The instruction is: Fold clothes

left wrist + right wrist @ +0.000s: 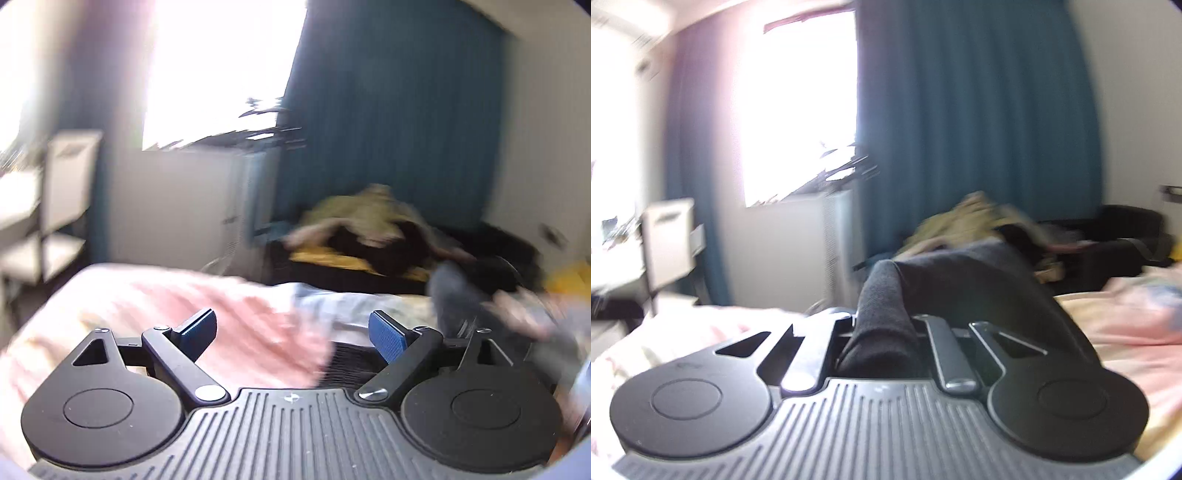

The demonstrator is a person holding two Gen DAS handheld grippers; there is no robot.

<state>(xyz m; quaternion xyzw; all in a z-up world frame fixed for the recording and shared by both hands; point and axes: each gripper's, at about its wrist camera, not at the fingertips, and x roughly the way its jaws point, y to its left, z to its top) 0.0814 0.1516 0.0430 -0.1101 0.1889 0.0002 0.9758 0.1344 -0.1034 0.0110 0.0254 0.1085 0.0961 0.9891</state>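
My right gripper (882, 325) is shut on a dark grey garment (960, 280), which bunches between the jaws and drapes forward and to the right over the pink bed (1126, 325). Its fingertips are hidden by the cloth. My left gripper (291, 328) is open and empty, its blue pads (388, 334) wide apart above the pink bedding (221, 314). In the left wrist view the grey garment (454, 295) shows blurred at the right, near a blurred hand (524, 310). A pile of clothes (369, 225) lies behind on a dark seat; it also shows in the right wrist view (975, 218).
A teal curtain (388, 110) hangs behind the pile, beside a bright window (221, 66). A white cabinet (177, 206) stands under the window. A white chair and desk (62, 206) are at the left. A dark armchair (1126, 236) stands at the right.
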